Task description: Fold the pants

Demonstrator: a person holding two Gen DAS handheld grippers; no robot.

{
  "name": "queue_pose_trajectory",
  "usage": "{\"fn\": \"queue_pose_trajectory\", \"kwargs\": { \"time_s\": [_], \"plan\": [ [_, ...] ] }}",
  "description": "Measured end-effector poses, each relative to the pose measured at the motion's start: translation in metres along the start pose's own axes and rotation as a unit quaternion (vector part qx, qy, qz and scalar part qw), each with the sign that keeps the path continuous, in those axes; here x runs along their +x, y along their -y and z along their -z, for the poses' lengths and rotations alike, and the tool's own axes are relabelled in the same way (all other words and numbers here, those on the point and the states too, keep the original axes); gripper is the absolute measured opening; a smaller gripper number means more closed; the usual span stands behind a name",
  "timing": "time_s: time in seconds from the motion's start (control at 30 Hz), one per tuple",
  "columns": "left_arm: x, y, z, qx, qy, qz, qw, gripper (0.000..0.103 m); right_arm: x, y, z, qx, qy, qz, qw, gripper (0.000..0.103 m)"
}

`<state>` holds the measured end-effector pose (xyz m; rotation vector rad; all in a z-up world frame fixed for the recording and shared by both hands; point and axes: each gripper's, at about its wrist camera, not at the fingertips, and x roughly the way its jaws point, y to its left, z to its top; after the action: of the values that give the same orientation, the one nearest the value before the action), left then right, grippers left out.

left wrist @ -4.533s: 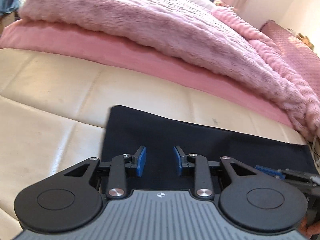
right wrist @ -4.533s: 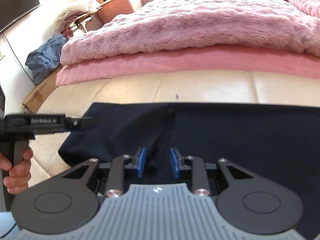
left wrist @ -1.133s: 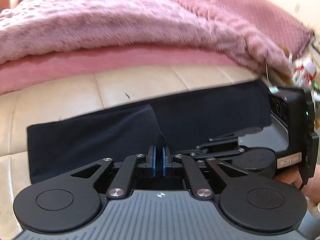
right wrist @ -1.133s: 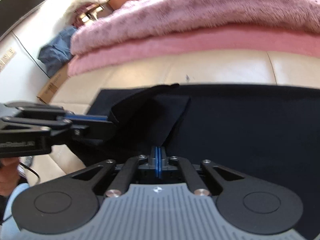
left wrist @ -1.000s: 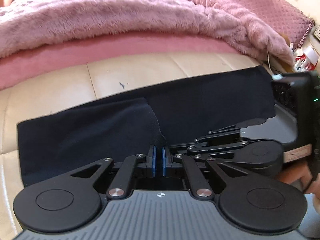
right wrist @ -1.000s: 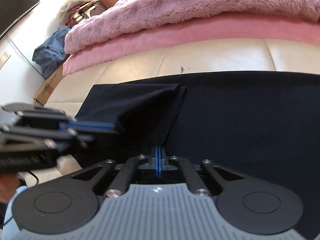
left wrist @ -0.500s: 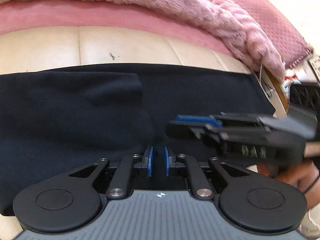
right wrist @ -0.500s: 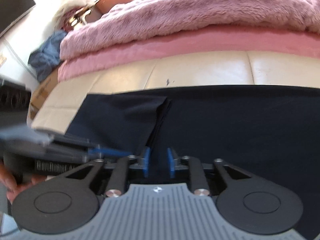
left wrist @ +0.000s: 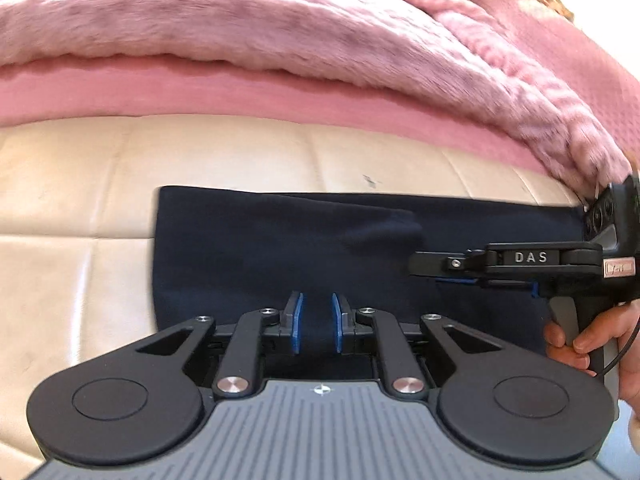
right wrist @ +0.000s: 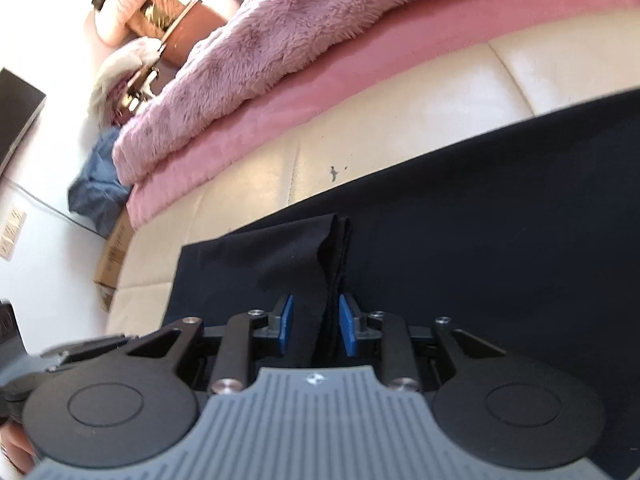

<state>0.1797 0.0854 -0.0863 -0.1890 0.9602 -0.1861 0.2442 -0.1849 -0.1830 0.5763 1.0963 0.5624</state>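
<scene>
Both sets of fingers apart, gripping nothing: navy pants (left wrist: 280,256) run left-right, raised fold ridge (right wrist: 336,256) straight ahead of right gripper (right wrist: 315,326), left gripper (left wrist: 316,322) over flat cloth.

A fluffy pink blanket (left wrist: 280,32) lies heaped over a pink sheet (left wrist: 248,92) on the cream quilted bed (left wrist: 80,184); beyond sit a blue bundle (right wrist: 94,196) and a cardboard box (right wrist: 114,256)

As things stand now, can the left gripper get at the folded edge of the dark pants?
Probably yes. The left gripper sits just over the pants, pads apart, and nothing lies between. The right gripper works off to its side.
</scene>
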Motion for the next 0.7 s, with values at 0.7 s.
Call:
{"fn": "queue_pose_trajectory", "kwargs": {
  "time_s": [0.7],
  "plan": [
    [-0.043,-0.019,0.001,-0.062,0.077,-0.029,0.9947,0.017,-0.105,-0.092,-0.043,-0.099,0.048,0.019,0.994,0.000]
  ]
}}
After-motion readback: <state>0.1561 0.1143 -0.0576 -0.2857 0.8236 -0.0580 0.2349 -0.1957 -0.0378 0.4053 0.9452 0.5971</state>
